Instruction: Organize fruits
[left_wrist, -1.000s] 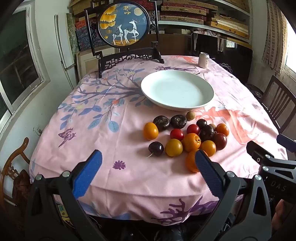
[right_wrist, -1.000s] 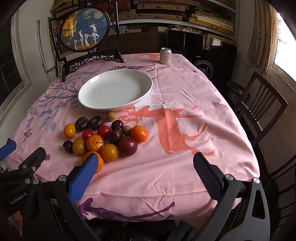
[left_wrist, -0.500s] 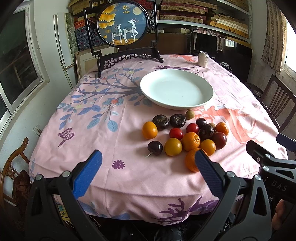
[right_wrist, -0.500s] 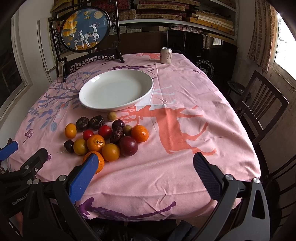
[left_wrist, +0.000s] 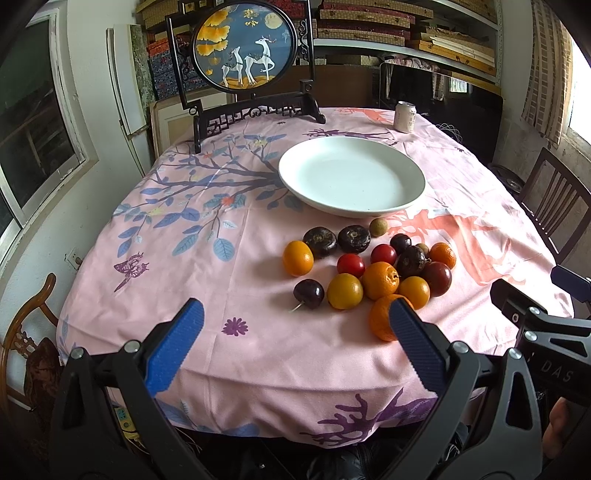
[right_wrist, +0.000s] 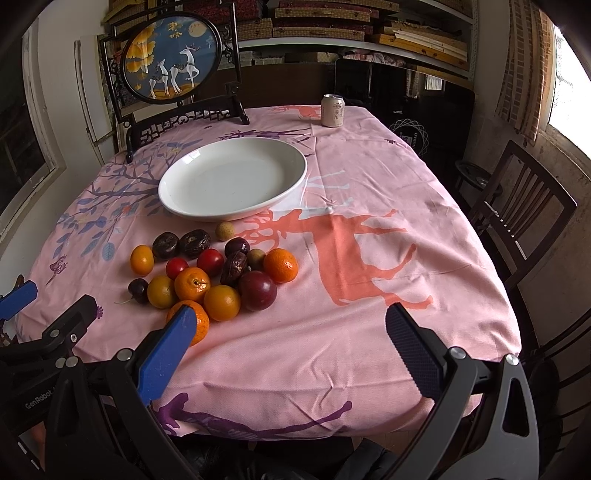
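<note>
Several small fruits (left_wrist: 373, 269) (right_wrist: 214, 273) lie in a cluster on the pink tablecloth: oranges, yellow plums, red tomatoes, dark plums, a cherry (left_wrist: 309, 293) and a longan (left_wrist: 378, 227). Behind them sits an empty white plate (left_wrist: 351, 181) (right_wrist: 232, 181). My left gripper (left_wrist: 295, 325) hangs open above the table's near edge, its right finger overlapping the nearest orange (left_wrist: 380, 321). My right gripper (right_wrist: 291, 328) is open too, to the right of the pile, holding nothing.
A framed round deer picture (left_wrist: 245, 48) on a dark stand occupies the far left of the table. A drink can (right_wrist: 332, 110) stands at the far edge. Wooden chairs (right_wrist: 517, 206) flank the right side; another chair (left_wrist: 26, 332) is at the left.
Both grippers have crept slightly forward toward the table; the fruits and plate have not moved. Both stay open.
</note>
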